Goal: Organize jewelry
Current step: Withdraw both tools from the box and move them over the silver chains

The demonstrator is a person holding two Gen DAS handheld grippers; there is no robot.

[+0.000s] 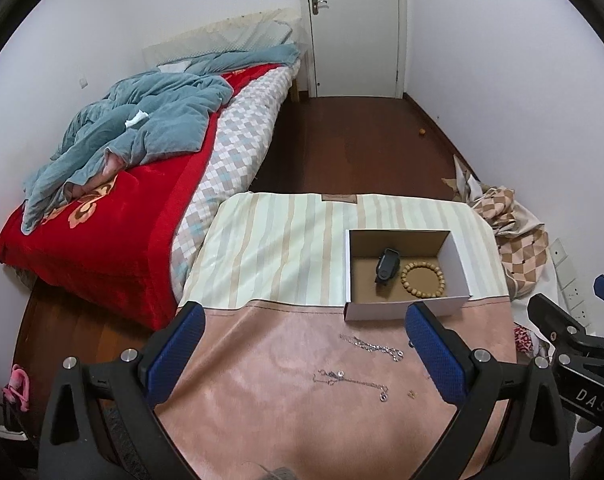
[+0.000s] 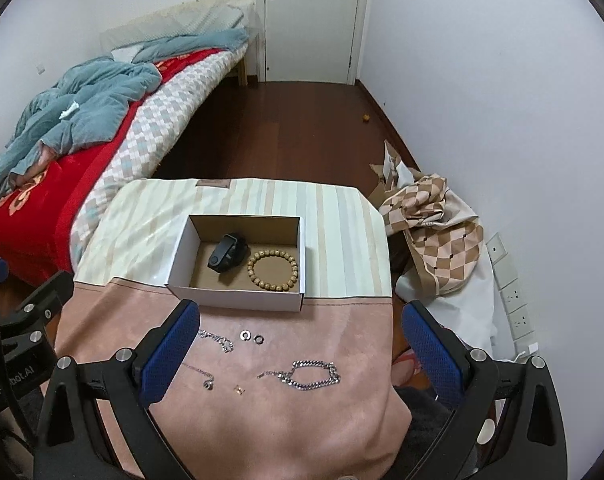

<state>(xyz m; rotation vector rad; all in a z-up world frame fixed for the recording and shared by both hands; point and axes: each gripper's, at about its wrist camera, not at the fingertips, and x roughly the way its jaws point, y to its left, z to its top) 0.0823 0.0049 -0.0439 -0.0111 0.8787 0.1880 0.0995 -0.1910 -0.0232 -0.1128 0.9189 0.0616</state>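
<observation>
Both jaws stand wide apart and hold nothing: the left gripper [image 1: 306, 328] frames two thin silver chains [image 1: 376, 347] on the pink cloth [image 1: 261, 400], while the right gripper [image 2: 302, 328] frames a heavy silver chain [image 2: 314, 376], two small rings [image 2: 251, 336] and a tiny earring [image 2: 239, 390]. Just beyond the fingertips sits an open white box [image 2: 237, 300] with a black band [image 2: 226, 258] and a wooden bead bracelet [image 2: 272, 271] side by side inside. Past the table lie the bed [image 1: 121, 208] and door [image 1: 354, 28].

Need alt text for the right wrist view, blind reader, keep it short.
An open right gripper hovers over a pink-clothed table strewn with silver chains, including a chunky chain, and two small rings. Behind them, a white cardboard box holds a black band and a wooden bead bracelet.
</observation>
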